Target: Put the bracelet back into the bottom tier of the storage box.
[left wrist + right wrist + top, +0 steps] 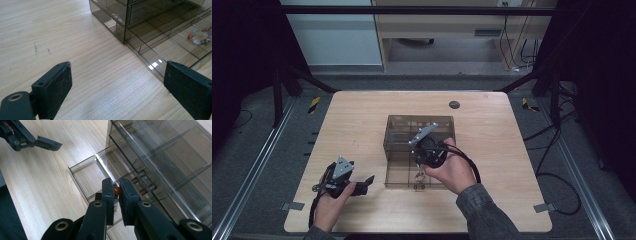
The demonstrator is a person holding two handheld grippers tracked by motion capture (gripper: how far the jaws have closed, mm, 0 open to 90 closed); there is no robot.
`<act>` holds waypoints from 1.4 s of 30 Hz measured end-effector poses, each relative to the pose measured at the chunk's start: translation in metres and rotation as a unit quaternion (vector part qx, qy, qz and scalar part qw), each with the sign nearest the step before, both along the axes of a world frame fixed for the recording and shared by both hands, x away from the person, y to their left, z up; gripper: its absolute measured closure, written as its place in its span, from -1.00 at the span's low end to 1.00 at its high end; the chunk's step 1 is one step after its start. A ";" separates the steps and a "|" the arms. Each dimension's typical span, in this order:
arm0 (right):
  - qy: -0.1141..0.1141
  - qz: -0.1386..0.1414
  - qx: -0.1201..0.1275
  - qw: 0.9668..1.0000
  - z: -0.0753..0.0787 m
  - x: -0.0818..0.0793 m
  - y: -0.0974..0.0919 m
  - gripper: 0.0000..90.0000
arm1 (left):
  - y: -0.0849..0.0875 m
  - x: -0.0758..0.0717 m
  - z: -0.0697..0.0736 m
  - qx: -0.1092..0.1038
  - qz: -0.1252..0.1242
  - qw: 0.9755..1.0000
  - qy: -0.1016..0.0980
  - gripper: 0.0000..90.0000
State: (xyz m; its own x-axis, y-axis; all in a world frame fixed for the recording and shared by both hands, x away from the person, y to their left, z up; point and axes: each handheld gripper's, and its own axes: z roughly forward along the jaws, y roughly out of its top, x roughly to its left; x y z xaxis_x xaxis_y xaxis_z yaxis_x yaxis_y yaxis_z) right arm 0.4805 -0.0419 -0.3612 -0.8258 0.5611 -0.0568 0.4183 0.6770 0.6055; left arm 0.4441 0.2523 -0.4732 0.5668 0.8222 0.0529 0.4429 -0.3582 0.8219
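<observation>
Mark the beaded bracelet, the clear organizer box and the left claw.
beaded bracelet (117, 190), right gripper view, red bead between the pads
clear organizer box (393, 131), high view, left wall
left claw (117, 86), left gripper view, midway between fingertips

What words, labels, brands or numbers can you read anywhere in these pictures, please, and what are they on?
None can be read: the clear drawer box, the wooden table, the right gripper shut on a beaded bracelet and the open left gripper bear no legible text. A pale plate on the far cabinet is too small.
</observation>
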 end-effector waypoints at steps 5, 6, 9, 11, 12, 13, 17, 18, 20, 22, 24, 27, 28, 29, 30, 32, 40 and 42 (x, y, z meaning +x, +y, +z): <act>0.008 -0.004 -0.003 1.000 -0.010 0.002 0.001 0.86 | 0.000 0.000 0.000 0.000 0.000 1.000 0.000 -0.82; 0.008 -0.004 -0.003 1.000 -0.010 0.002 0.001 0.86 | 0.000 0.000 0.000 0.000 0.000 1.000 0.000 -0.82; 0.014 -0.004 -0.004 1.000 -0.019 0.003 0.002 0.86 | 0.000 0.000 0.000 0.000 -0.001 1.000 0.000 -0.82; 0.015 -0.004 -0.005 1.000 -0.021 0.003 0.002 0.86 | 0.000 0.000 0.000 0.000 -0.001 1.000 0.001 -0.82; 0.019 -0.006 -0.005 1.000 -0.026 0.004 0.002 0.86 | 0.000 0.000 0.000 0.000 0.000 1.000 0.000 -0.82; 0.020 -0.006 -0.005 1.000 -0.028 0.004 0.002 0.86 | 0.000 0.000 0.000 0.000 0.000 1.000 0.000 -0.82; 0.025 -0.010 -0.004 1.000 -0.036 0.005 0.003 0.86 | 0.000 0.000 0.000 0.000 -0.001 1.000 0.000 -0.82; 0.027 -0.011 -0.005 1.000 -0.038 0.005 0.003 0.86 | 0.000 0.000 0.000 0.000 0.000 1.000 0.001 -0.82; 0.030 -0.014 -0.004 0.999 -0.041 0.006 0.003 0.86 | 0.000 0.000 0.000 0.000 0.000 1.000 0.001 -0.82; 0.032 -0.015 -0.004 0.999 -0.044 0.006 0.003 0.86 | 0.000 0.000 0.000 0.000 0.000 1.000 0.000 -0.82; 0.034 -0.016 -0.004 0.999 -0.048 0.006 0.003 0.86 | 0.000 0.000 0.000 0.000 0.000 1.000 0.000 -0.82; 0.036 -0.019 -0.004 0.999 -0.052 0.006 0.003 0.86 | 0.000 0.000 0.000 0.000 0.000 1.000 0.000 -0.82; 0.036 -0.019 -0.004 0.999 -0.054 0.006 0.003 0.86 | 0.000 0.000 0.000 0.000 -0.001 1.000 0.001 -0.82; 0.036 -0.019 -0.004 0.999 -0.054 0.006 0.003 0.86 | 0.000 0.000 0.000 0.000 -0.001 1.000 0.001 -0.82; 0.039 -0.020 -0.003 0.999 -0.056 0.006 0.003 0.86 | 0.000 0.000 0.000 0.000 0.000 1.000 0.001 -0.82; 0.042 -0.019 -0.005 0.999 -0.059 0.006 0.003 0.86 | 0.000 0.000 0.000 0.000 0.000 1.000 0.001 -0.82; 0.053 -0.022 -0.010 0.998 -0.071 0.004 0.006 0.86 | 0.000 0.000 0.000 0.000 0.001 1.000 0.002 -0.82; 0.054 -0.022 -0.011 0.998 -0.072 0.004 0.006 0.86 | 0.000 0.000 0.000 0.000 0.001 1.000 0.002 -0.82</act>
